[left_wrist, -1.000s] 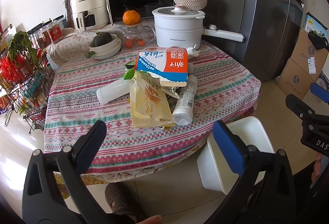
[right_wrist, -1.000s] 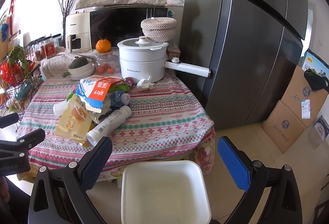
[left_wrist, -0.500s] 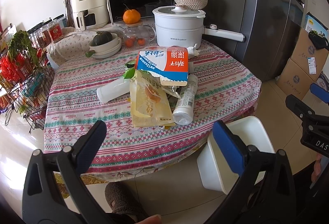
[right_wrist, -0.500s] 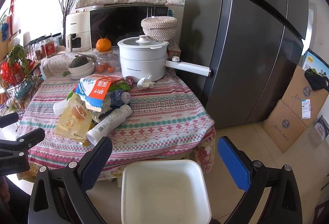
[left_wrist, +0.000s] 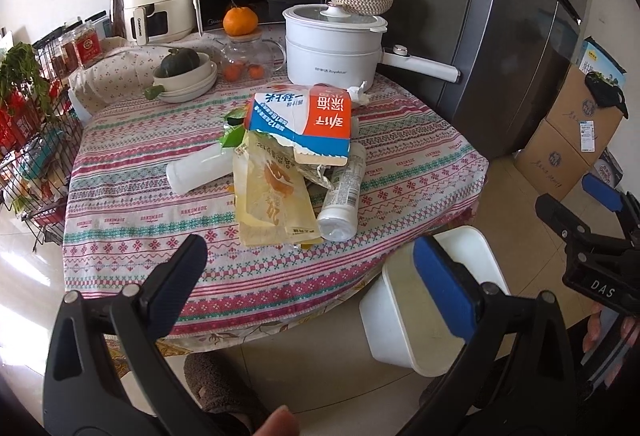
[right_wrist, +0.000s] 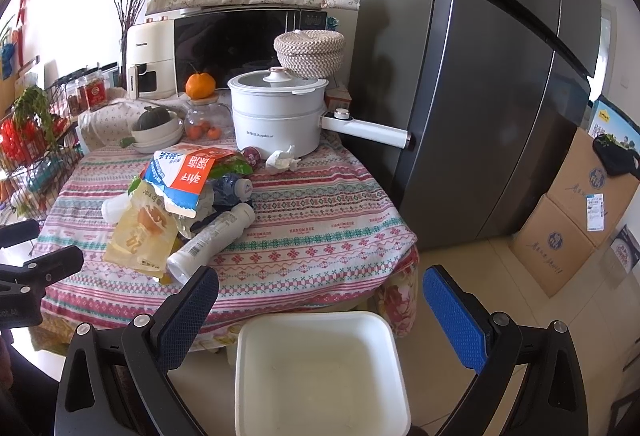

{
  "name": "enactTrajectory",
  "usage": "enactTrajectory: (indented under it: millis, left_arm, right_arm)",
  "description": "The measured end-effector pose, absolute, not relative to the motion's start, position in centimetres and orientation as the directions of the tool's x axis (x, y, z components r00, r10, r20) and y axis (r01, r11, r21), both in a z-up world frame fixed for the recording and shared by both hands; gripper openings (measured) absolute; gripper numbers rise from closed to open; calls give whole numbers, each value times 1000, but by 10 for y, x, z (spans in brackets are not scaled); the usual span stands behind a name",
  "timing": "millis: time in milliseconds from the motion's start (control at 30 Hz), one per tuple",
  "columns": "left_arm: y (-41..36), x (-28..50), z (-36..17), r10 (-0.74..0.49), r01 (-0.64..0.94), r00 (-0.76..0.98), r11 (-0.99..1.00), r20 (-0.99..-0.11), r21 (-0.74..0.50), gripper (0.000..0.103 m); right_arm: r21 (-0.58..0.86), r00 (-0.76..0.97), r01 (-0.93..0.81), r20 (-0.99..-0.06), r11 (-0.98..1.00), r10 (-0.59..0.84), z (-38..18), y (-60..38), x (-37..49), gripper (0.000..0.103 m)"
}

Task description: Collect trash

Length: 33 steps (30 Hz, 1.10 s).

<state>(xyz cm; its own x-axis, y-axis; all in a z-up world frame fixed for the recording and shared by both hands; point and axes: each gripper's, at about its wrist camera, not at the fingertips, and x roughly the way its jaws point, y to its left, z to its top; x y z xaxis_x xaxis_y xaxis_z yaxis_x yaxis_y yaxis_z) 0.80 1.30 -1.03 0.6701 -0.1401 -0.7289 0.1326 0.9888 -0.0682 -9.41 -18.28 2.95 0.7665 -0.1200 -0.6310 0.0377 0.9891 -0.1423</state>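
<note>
Both tools, left tool (left_wrist: 308, 276) and right tool (right_wrist: 320, 300), gape wide, holding nothing. Torn wrappers and white plastic bottles (left_wrist: 296, 163) heap mid-bench; square white plastic bin (right_wrist: 320, 368) stands on the floor below the bench's near edge.

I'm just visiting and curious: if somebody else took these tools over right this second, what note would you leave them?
Left hand-held gripper: open, holding nothing, short of the table edge.
Right hand-held gripper: open, holding nothing, above the white bin on the floor.
Trash pile mid-table: yellow snack bag, blue-and-red carton, two white bottles, plus a crumpled tissue by the white pot.
Done: nothing; the bin looks empty.
Left: move every piece into the bin.
</note>
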Motion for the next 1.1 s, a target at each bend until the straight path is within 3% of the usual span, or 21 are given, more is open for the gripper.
enactTrajectory:
  millis: [167,267,500,767,833,900,1000,1100]
  left_arm:
    - [26,39,-19,-198,175,590,978,-783,-115,102]
    - [35,63,-31,-240,183,515,969,-823,-169,102]
    - [48,117,-55,-216,131,433,976,-875,-176,100]
    - [64,154,-97,-286,26,351,955,-891,-296,63]
    - [68,155,-99,-307,-2,339,945,-889,-327,54]
    - [71,153,-100,-313,-12,330,942,-890,-336,37]
    - [74,147,-95,-310,2,338,944,-889,-329,27]
    - [76,136,-86,-308,17,355,946,-883,-323,10]
  right_arm:
    - [-149,708,4,-698,989,-107,36,-185,-77,103]
    - [-60,722,-8,-691,998,-36,42,-187,-65,103]
    - [-19,632,-86,-774,996,40,33,-177,-13,103]
    - [211,457,-141,-853,967,252,-23,-169,26,103]
    - [249,419,-118,-865,961,276,-33,-171,36,103]
    - [274,408,-97,-866,957,290,-38,-173,45,103]
    - [301,405,-77,-862,951,306,-39,-173,56,103]
    - [325,388,-68,-862,943,325,-46,-168,69,103]
